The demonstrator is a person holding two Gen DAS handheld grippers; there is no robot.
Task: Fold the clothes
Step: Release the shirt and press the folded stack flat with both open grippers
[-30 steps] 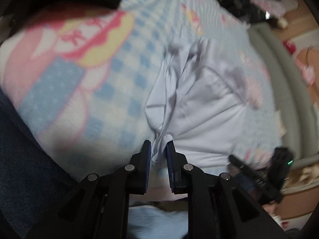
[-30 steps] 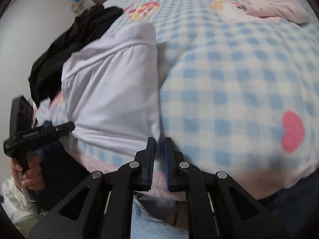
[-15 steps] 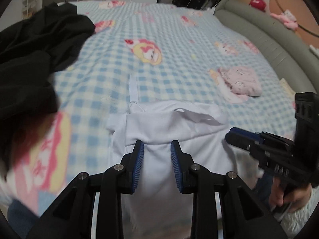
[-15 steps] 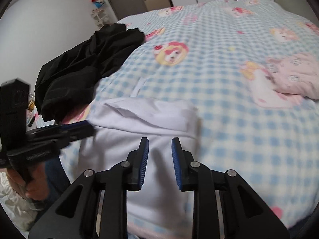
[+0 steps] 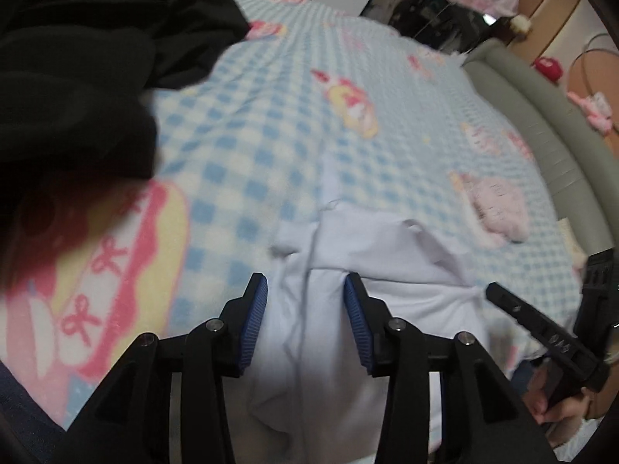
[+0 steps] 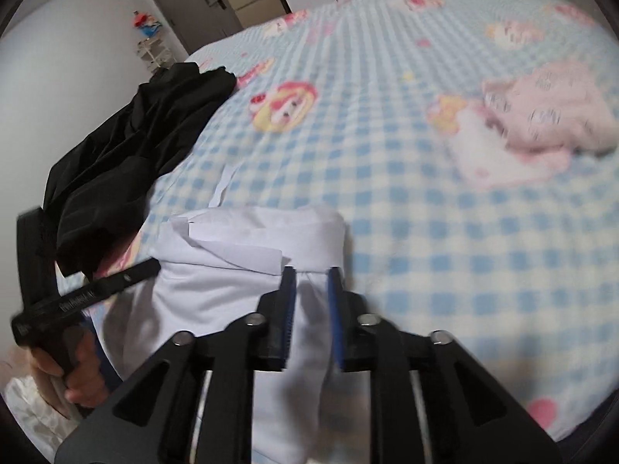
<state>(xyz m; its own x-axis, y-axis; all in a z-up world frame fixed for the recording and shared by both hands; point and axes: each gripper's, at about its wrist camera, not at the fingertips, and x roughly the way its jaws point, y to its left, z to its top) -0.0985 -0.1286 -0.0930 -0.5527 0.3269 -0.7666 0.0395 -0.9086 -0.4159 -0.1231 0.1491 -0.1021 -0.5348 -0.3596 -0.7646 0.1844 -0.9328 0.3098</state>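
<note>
A white, thin-fabric garment lies bunched at the near edge of a bed covered by a blue-and-white checked blanket with pink cartoon prints. Its far edge is folded over into a flat band with a loose flap.

The left tool stands wide open, its blue-padded fingers spread on either side of a ridge of the white cloth; it has hold of nothing. The right tool is parted more narrowly, with white fabric showing in the gap between its fingers, and it does not pinch the cloth. Each tool appears in the other's view, beside the garment, held in a bare hand.

A heap of black clothing sits on the bed's left side, near the white garment. A crumpled pink patterned garment lies well apart to the right. A grey padded bed frame curves along the far right edge.
</note>
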